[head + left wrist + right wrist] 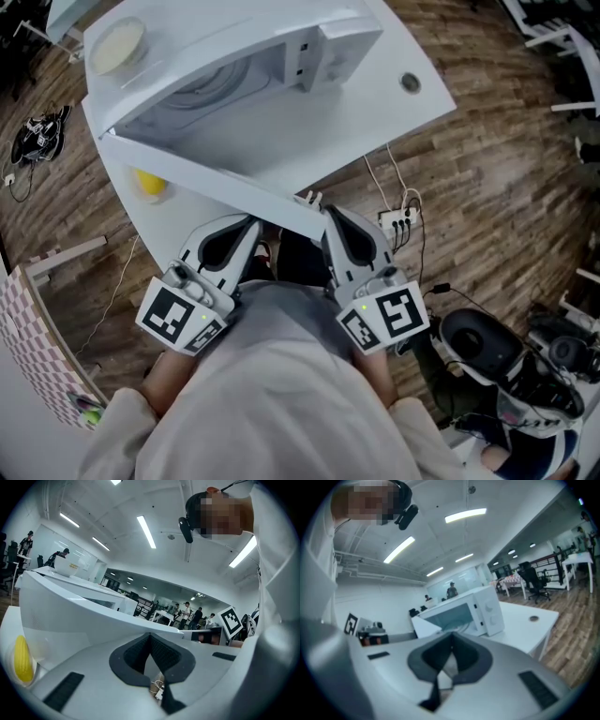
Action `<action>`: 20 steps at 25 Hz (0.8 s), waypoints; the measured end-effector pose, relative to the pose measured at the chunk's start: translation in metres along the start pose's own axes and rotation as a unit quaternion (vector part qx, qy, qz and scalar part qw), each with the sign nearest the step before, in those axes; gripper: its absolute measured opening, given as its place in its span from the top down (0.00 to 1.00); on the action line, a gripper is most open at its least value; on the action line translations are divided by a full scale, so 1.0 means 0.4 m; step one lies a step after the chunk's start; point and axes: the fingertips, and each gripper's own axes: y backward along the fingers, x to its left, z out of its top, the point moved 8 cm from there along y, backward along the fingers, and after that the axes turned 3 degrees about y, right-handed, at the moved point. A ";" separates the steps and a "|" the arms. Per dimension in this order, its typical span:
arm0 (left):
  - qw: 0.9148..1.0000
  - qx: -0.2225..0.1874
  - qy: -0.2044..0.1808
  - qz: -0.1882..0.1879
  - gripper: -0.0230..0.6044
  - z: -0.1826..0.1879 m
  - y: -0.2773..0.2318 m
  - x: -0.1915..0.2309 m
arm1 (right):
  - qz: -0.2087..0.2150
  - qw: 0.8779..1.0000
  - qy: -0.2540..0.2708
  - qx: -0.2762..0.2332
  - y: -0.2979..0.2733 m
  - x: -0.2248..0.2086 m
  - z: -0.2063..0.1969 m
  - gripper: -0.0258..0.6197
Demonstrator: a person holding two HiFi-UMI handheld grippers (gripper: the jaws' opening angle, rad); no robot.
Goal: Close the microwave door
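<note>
**Microwave door wide open, both tools clenched and empty**

The microwave (pixel 281 66) sits on the white desk (pixel 375 103) in the upper half of the head view. Its door (pixel 216 183) is swung out towards the lower centre of the frame. The door's free end lies between the left tool (pixel 242 234) and the right tool (pixel 339 230), perhaps touching them, though the angle leaves that unclear. Each tool's own view shows its jaws pressed together with nothing between them. A yellow object (pixel 150 181) lies on the desk under the door, at the left.
</note>
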 end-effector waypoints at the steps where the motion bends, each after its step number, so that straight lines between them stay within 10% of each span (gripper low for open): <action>1: 1.000 0.001 0.000 0.000 0.94 0.002 -0.003 0.001 | 0.001 1.000 0.000 0.000 -0.002 -0.003 0.002 0.92; 20: 1.000 0.004 0.012 0.015 0.94 0.021 -0.049 0.020 | 0.031 0.999 0.007 0.005 -0.049 -0.057 0.035 0.92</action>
